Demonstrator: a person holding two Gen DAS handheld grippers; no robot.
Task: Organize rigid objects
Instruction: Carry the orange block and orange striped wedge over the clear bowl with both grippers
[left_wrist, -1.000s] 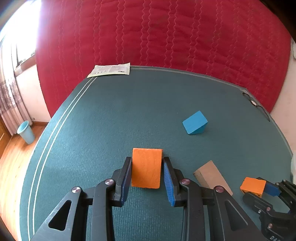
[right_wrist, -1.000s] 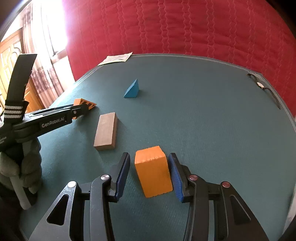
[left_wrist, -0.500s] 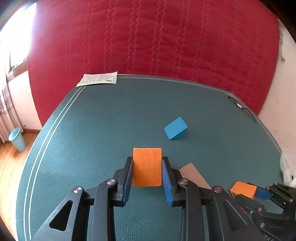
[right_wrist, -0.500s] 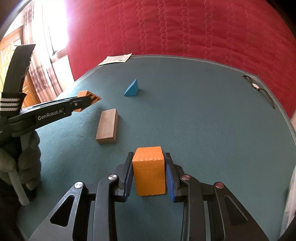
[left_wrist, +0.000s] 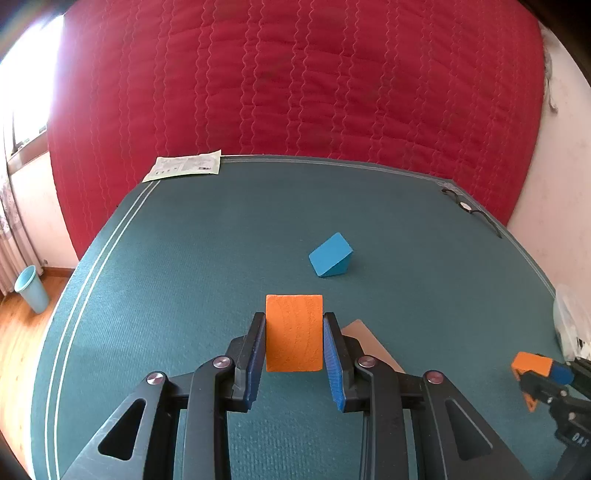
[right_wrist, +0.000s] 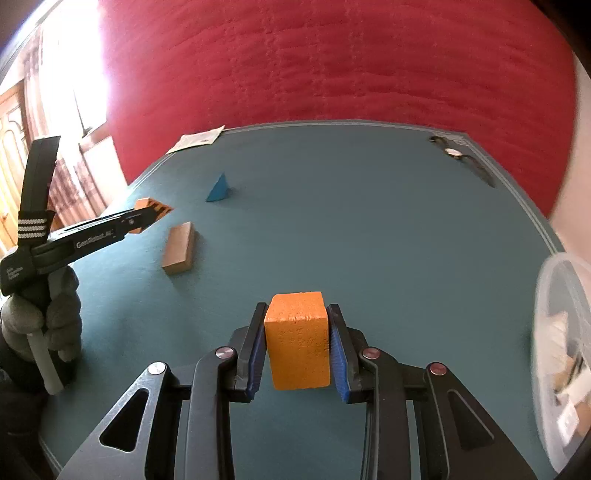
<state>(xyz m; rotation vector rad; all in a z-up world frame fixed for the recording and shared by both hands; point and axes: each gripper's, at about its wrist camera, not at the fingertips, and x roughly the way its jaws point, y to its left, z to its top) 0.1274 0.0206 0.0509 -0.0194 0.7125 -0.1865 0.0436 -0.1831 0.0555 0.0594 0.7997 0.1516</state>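
My left gripper (left_wrist: 294, 341) is shut on an orange block (left_wrist: 294, 332) and holds it above the green table (left_wrist: 192, 266). My right gripper (right_wrist: 297, 343) is shut on a second orange block (right_wrist: 298, 343), also lifted. A blue wedge (left_wrist: 330, 255) lies further back in the left wrist view; it also shows in the right wrist view (right_wrist: 219, 189). A brown wooden block (right_wrist: 178, 252) lies on the table to the left in the right wrist view; only part of it (left_wrist: 373, 345) shows behind the left gripper.
A clear plastic container (right_wrist: 561, 354) with items inside stands at the right table edge. A paper leaflet (left_wrist: 184, 169) lies at the far left corner. Glasses (left_wrist: 471, 210) lie at the far right edge. A red quilted wall rises behind. A blue bin (left_wrist: 31, 284) stands on the floor.
Both grippers closed on their orange blocks and lifted them off the table. The right gripper swung to the right, bringing the clear container into view.
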